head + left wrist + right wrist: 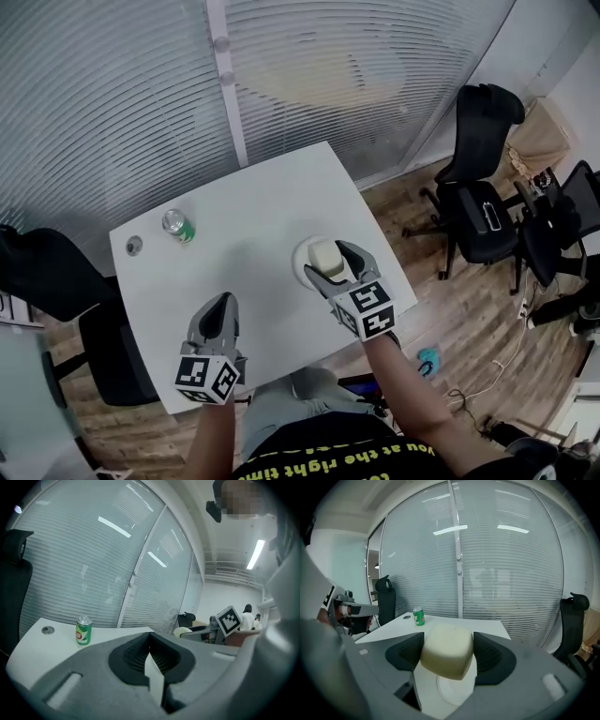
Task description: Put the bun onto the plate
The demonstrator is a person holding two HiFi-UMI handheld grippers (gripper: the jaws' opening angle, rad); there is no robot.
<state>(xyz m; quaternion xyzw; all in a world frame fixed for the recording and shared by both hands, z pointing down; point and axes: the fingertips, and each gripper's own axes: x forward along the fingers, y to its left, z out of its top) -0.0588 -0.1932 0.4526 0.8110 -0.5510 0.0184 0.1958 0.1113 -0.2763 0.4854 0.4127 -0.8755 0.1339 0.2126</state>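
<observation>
A pale cream, block-shaped bun point(446, 651) sits squeezed between the dark pads of my right gripper point(447, 654), which is shut on it. The bun hangs just above a round white plate point(452, 691) on the white table. In the head view, the bun point(323, 253) and right gripper point(330, 260) are over the plate point(300, 255) near the table's right edge. My left gripper point(223, 302) hovers over the front left of the table. Its jaws are shut on nothing point(151, 660).
A green drink can point(177, 226) stands at the back left of the white table point(262, 206), with a small round metal disc point(134, 246) to its left. Black office chairs stand to the right point(478, 202) and left point(56, 277). Glass walls with blinds lie behind.
</observation>
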